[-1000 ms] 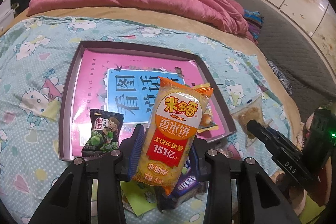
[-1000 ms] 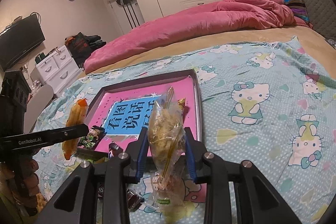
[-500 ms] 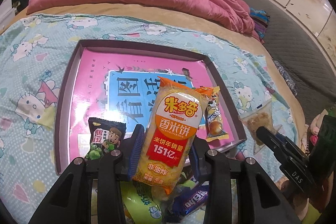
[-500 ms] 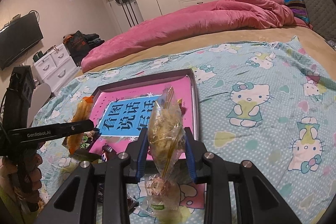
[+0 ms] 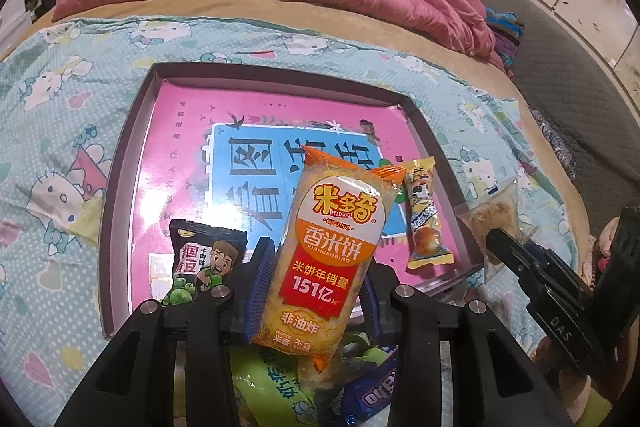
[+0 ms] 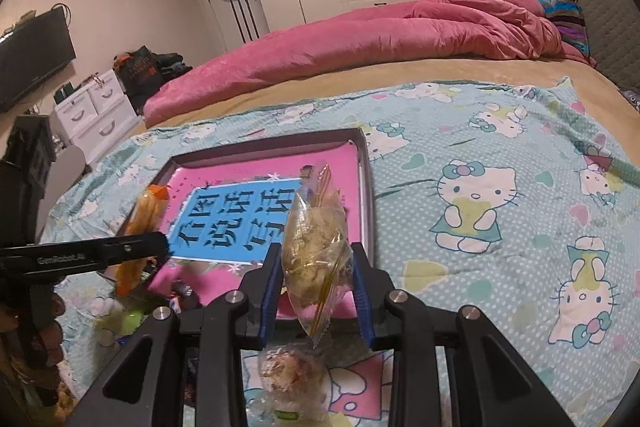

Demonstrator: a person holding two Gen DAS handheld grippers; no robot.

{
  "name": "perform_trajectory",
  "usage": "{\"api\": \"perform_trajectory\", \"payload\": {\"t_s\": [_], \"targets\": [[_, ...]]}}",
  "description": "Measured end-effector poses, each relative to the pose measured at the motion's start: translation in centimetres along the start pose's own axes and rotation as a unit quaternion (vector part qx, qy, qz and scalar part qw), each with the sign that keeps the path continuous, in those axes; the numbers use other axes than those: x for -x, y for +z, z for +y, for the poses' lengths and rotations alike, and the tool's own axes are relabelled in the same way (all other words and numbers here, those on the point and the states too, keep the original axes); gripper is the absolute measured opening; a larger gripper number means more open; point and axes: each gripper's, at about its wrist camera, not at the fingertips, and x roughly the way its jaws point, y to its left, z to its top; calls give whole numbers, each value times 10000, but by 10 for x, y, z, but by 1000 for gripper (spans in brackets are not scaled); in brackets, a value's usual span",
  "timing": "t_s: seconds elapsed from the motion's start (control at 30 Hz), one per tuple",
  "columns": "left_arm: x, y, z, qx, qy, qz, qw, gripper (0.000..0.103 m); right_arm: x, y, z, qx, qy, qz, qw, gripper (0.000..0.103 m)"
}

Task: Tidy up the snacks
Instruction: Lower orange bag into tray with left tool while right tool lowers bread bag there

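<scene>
My left gripper (image 5: 316, 291) is shut on an orange rice-cracker packet (image 5: 328, 247), held upright above the near edge of the pink tray (image 5: 136, 131). A black pea snack packet (image 5: 200, 263) and a small yellow cake packet (image 5: 424, 219) lie in the tray. My right gripper (image 6: 316, 291) is shut on a clear bag of brownish snacks (image 6: 316, 247), held just in front of the tray's near right corner (image 6: 366, 187). The right gripper also shows in the left wrist view (image 5: 520, 259), and the left gripper shows in the right wrist view (image 6: 132, 247).
Loose snacks lie on the Hello Kitty sheet (image 6: 500, 207) below the grippers: a green packet (image 5: 272, 387), a blue packet (image 5: 376, 391) and a clear wrapped snack (image 6: 292, 375). A pink duvet (image 6: 380, 35) lies across the far bed. White drawers (image 6: 92, 115) stand at the left.
Both grippers have moved forward toward the tray with their packets still held. The yellow cake packet now shows fully beside the rice-cracker packet.
</scene>
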Motion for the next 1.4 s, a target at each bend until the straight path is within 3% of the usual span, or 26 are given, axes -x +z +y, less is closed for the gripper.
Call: {"api": "perform_trajectory", "payload": {"t_s": [0.8, 1.4], "targets": [[-22, 1, -1, 58, 38, 159, 9999, 41, -37, 3, -2, 120, -255, 144, 9995, 33], [-26, 4, 0, 137, 49, 170, 9997, 40, -33, -14, 15, 281, 96, 400, 9988, 34]]}}
